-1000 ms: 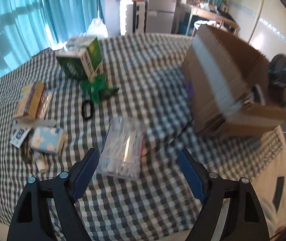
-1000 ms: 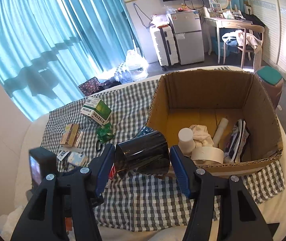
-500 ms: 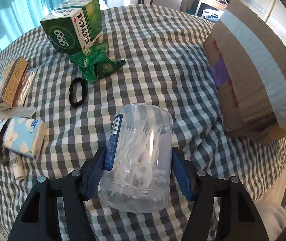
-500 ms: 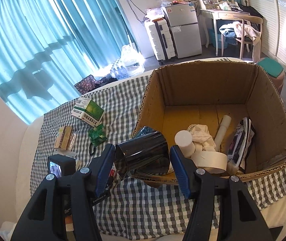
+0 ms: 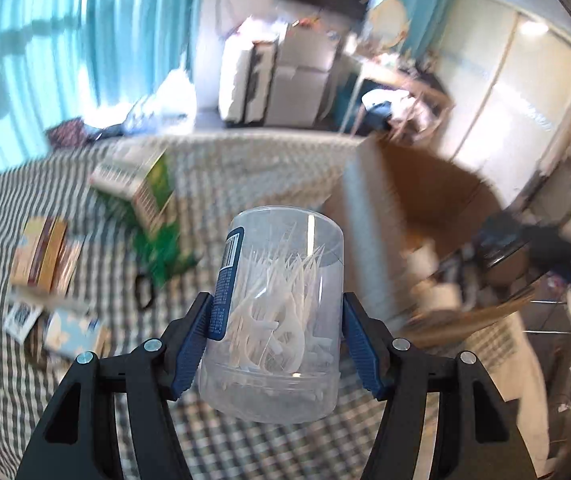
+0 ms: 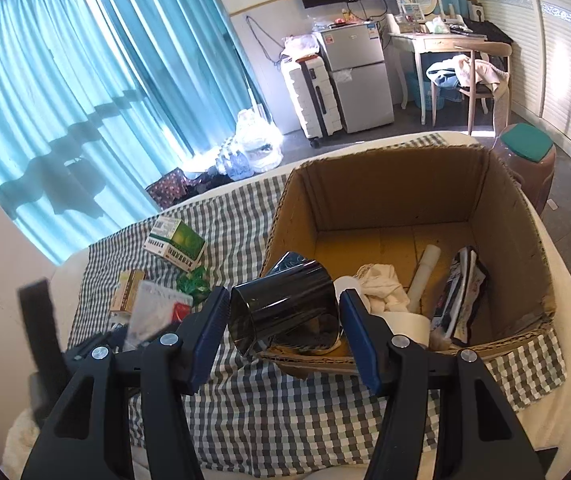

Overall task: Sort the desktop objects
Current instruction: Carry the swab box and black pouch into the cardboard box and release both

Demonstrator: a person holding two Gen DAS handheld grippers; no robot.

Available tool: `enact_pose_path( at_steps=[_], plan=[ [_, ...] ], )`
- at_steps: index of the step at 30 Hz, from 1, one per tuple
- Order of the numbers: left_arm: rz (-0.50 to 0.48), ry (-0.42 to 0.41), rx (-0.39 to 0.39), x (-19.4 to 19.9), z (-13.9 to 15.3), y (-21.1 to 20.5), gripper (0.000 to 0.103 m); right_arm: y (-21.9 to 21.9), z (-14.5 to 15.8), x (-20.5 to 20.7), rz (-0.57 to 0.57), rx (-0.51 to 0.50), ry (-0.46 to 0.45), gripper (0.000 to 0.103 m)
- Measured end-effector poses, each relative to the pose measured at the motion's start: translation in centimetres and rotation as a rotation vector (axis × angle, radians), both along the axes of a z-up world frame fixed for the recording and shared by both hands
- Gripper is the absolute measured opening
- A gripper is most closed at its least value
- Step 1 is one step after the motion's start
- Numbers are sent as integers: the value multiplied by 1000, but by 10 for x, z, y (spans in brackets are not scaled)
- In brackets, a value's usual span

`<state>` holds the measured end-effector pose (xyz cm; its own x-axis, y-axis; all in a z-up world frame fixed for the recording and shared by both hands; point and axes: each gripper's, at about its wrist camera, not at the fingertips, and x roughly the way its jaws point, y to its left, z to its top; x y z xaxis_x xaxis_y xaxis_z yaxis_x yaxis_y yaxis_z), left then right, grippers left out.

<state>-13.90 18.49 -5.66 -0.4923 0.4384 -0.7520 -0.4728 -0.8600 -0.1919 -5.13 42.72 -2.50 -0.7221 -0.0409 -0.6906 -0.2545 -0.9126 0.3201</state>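
Both sets of jaws are clamped on loads. Left gripper (image 5: 275, 344): the blue pads press on opposite sides of a clear plastic cylindrical tub of white floss picks (image 5: 275, 316), which carries a dark blue label strip on its left side. These jaws finished closing onto the tub within the last second; the tub sits upright between them, clear of the surface below. The left wrist view is motion-blurred beyond the tub.

Right gripper (image 6: 283, 320): the blue pads grip a glossy black cylindrical cup (image 6: 283, 312), tilted on its side with its open mouth facing lower left. The cup is positioned over the near left corner of the open brown cardboard box (image 6: 497, 208).

Box contents visible in the right wrist view: a crumpled cream cloth (image 6: 381, 284), a white tube (image 6: 425, 274), and a dark patterned packet (image 6: 461, 292) leaning near the right wall.

The box stands on a grey-and-white checked cloth (image 6: 285, 412). Items on the cloth to the left of the box: a green and white carton (image 6: 175, 242), a crumpled green wrapper (image 6: 193, 284) just below it, and a tan flat carton (image 6: 127, 290) further left. A black hair band (image 5: 143, 290) and a pale blue tissue pack (image 5: 71, 330) appear in the left wrist view.
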Motion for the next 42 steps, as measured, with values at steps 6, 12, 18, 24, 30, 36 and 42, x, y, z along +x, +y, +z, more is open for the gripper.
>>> enact_pose_path(
  at_steps=[6, 12, 18, 24, 30, 36, 42],
  plan=[
    [-113, 53, 36, 1, 34, 61, 65, 27, 0, 3, -62, 34, -16, 57],
    [-195, 33, 20, -7, 26, 126, 65, 68, -12, 1, -154, 38, -40, 58],
    [-217, 17, -68, -12, 4, 157, 68, 102, -16, 7, -195, -49, 35, 70],
    [-211, 86, -134, 5, 11, 153, 94, 103, -17, 12, -219, -47, 35, 70],
    [-179, 137, -136, 22, 34, 115, 94, 64, 4, 29, -154, -19, 80, 70],
    [-47, 227, -149, 40, 72, 37, 103, 0, 49, 46, -69, 89, 143, 72],
    [114, 279, -160, 57, 89, -47, 103, -61, 64, 52, 14, 120, 177, 77]
  ],
)
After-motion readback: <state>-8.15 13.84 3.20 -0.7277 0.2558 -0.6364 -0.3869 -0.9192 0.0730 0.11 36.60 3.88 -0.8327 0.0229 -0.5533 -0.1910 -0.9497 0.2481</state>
